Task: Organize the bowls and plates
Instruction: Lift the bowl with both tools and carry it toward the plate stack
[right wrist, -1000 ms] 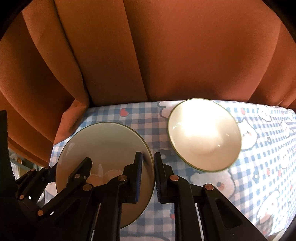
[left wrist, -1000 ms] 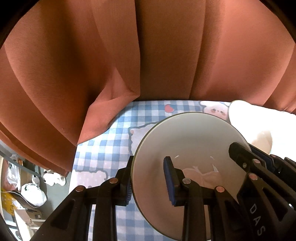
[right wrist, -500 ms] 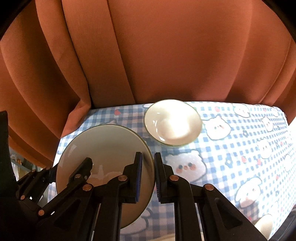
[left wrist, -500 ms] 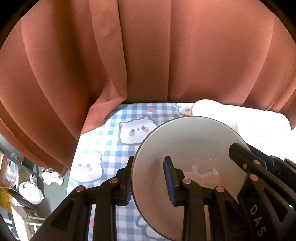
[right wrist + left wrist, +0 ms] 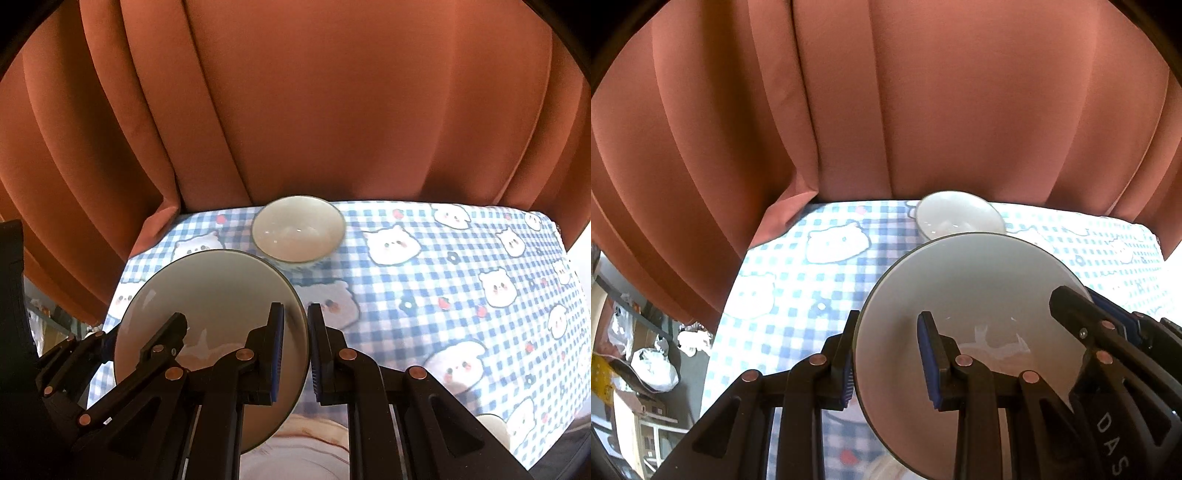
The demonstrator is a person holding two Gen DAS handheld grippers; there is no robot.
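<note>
A pale cream plate (image 5: 967, 295) with a dark rim hangs tilted above the table, carried by both grippers. My left gripper (image 5: 888, 354) is shut on its left rim, one pad outside and one inside. My right gripper (image 5: 295, 321) is shut on its right rim. Each gripper shows in the other's view: the right gripper (image 5: 1089, 306) and the left gripper (image 5: 142, 332). A white bowl (image 5: 299, 229) stands upright on the far side of the table just beyond the plate (image 5: 210, 295), close to the curtain. The bowl (image 5: 956, 218) also shows above the plate's far rim.
A blue checked tablecloth (image 5: 443, 295) with bear faces covers the table. A rust curtain (image 5: 332, 110) hangs right behind the far edge. Off the table's left edge, white bags (image 5: 653, 365) lie on the floor. A small white object (image 5: 495, 428) sits near the front right.
Both grippers have carried the plate up and back from the curtain, drifting right. The bowl has shrunk and shifted from right of the plate to beyond it. More tablecloth shows.
</note>
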